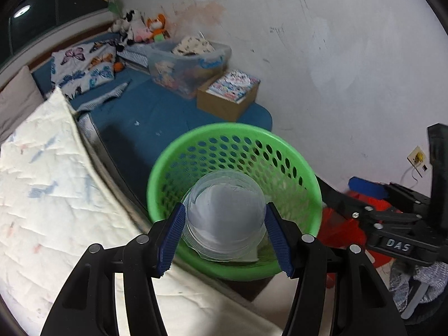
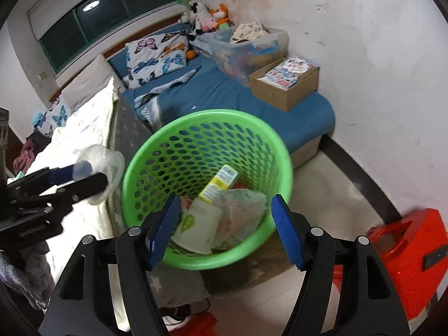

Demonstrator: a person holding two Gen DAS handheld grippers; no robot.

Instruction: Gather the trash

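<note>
the left gripper [image 1: 225,235] is holding a clear plastic cup [image 1: 225,218] between its two blue pads, one pad pressing on each side of it. seen from the left wrist, the cup is facing the camera with its round bottom, and it is hanging just in front of the fingers, over the near part of the green basket [image 1: 168,168]. from the right wrist, the same cup [image 2: 102,165] is appearing at the far left, beside the rim of the basket and a little higher than it.

the right gripper [image 2: 225,225] is standing open with nothing between its pads. the green basket [image 2: 280,145] is sitting directly in front of it and below it. inside the basket, some trash is lying: a yellow and white box [image 2: 218,186], a white packet with a green mark [image 2: 196,224] and a crumpled clear bag [image 2: 243,212].

beyond both grippers, a bed with a blue sheet [image 2: 218,92] is stretching along the wall. to the right of the right gripper, a red object [image 2: 408,254] is lying on the floor.
</note>
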